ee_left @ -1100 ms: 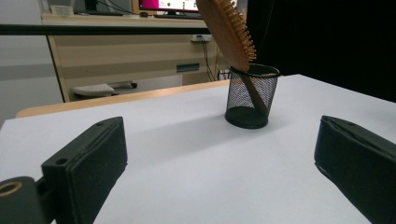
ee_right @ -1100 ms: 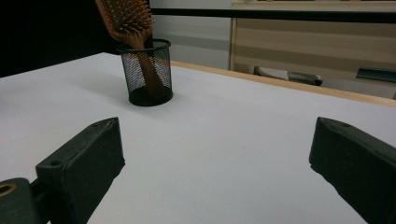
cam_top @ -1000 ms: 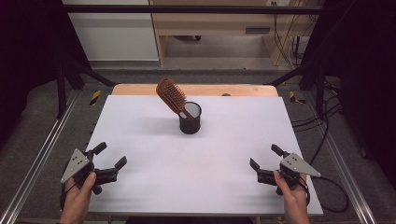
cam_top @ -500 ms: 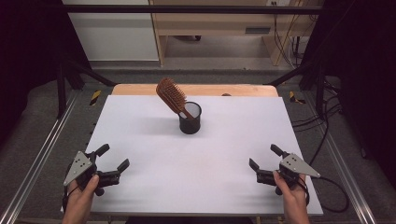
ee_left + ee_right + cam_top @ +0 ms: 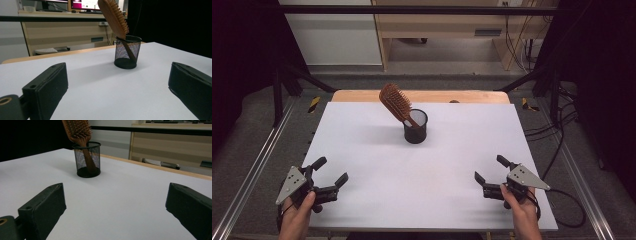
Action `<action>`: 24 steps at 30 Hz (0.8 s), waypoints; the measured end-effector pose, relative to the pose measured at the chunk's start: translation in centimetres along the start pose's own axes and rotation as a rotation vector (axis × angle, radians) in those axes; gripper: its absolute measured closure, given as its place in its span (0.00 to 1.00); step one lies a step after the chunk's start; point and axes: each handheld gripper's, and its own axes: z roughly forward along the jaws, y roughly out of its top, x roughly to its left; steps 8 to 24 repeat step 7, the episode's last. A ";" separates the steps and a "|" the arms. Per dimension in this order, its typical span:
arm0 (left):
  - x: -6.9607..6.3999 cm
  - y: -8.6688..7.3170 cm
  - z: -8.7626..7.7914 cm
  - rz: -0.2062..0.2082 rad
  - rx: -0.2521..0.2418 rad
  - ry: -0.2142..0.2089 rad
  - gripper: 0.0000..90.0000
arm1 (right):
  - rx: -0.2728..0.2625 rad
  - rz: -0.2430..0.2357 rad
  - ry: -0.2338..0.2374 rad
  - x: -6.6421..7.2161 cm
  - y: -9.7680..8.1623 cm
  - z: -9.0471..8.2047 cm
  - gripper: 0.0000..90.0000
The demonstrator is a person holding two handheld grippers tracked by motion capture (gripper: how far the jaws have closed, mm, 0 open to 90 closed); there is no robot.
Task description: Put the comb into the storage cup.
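Both my claws stand wide open, empty: left claw [image 5: 329,175], right claw [image 5: 493,173]. Brush [image 5: 395,103] stands handle-down in cup [image 5: 415,127], well ahead between them, leaning away leftward; neither claw clearly nearer.

The high view looks forward and down over the whole white table [image 5: 377,200]. Both gripper views sit low near its front corners, each facing inward toward the shared mesh cup [image 5: 125,55] with its hairbrush [image 5: 78,131]
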 end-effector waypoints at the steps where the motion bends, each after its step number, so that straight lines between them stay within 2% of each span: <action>1: 0.0 0.0 -0.1 -0.001 -0.004 0.002 0.03 | 0.000 -0.001 0.002 0.0 0.0 0.0 0.03; 24: 0.0 0.0 0.0 0.001 -0.001 0.008 0.03 | -0.002 0.000 0.001 0.1 0.0 0.0 0.03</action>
